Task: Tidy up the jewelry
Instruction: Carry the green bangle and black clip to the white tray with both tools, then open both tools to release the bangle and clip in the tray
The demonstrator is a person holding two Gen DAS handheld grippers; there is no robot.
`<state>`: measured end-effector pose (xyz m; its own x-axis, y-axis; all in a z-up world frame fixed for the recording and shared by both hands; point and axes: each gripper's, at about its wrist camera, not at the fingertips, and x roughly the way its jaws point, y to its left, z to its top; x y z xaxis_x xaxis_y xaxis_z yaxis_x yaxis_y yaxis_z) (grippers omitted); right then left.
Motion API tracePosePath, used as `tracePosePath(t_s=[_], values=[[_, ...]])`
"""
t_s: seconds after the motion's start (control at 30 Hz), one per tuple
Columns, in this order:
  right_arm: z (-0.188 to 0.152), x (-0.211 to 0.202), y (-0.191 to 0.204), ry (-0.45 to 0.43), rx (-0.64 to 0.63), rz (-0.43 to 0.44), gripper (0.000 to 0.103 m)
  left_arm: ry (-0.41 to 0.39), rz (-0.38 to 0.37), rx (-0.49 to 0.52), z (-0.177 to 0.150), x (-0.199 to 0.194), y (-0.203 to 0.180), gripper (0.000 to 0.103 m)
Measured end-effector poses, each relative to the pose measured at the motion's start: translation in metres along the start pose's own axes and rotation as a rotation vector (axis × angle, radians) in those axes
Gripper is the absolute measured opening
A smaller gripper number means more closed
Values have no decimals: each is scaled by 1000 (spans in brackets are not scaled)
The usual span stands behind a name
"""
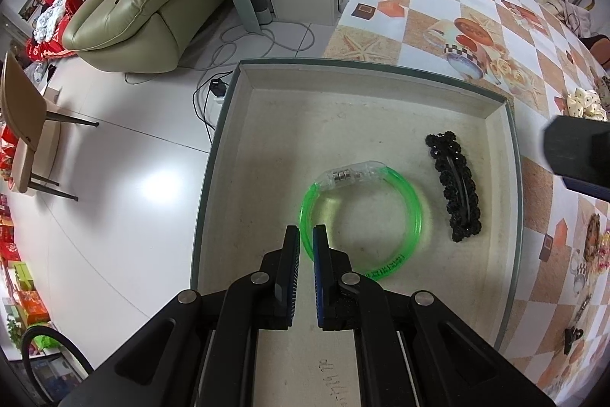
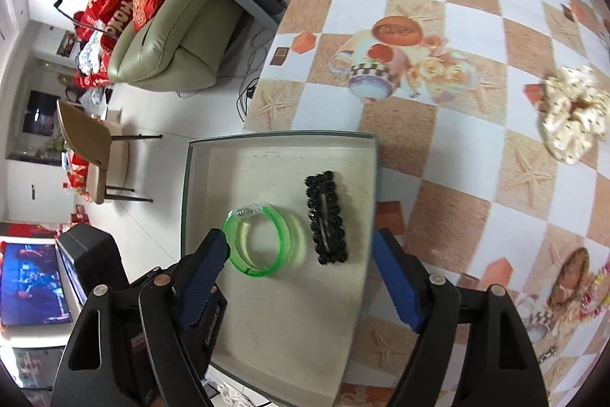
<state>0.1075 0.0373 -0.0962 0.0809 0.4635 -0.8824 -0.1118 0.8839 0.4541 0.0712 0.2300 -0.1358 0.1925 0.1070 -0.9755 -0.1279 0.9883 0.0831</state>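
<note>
Green plastic bracelet (image 1: 360, 216) lay in the tray (image 1: 507, 178) beside the black hair clip (image 1: 457, 187); our left claw (image 1: 305, 235) pinched its rim, probably to settle it there. Our right claw (image 2: 301, 250) hung released above, ready for the scrunchie (image 2: 572, 117) on the tabletop (image 2: 476, 178).

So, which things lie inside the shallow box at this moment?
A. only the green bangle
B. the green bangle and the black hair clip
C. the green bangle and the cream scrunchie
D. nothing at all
B: the green bangle and the black hair clip both lie on the box floor, while the cream scrunchie sits outside on the tablecloth.
</note>
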Motion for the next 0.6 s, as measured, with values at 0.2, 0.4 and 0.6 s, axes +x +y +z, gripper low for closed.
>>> tracePosePath(t_s=[0.2,0.4,0.6], values=[[-13,-23,-20,-21,28,-6,84,11,-4,-5,-2,-3,-2,16],[-26,-42,-40,-38,55,-20,84,-28,36,24,-10,-17,-15,103],[-46,-64,-67,-63,110,-39,86,-32,45,52,-13,-26,-28,103]])
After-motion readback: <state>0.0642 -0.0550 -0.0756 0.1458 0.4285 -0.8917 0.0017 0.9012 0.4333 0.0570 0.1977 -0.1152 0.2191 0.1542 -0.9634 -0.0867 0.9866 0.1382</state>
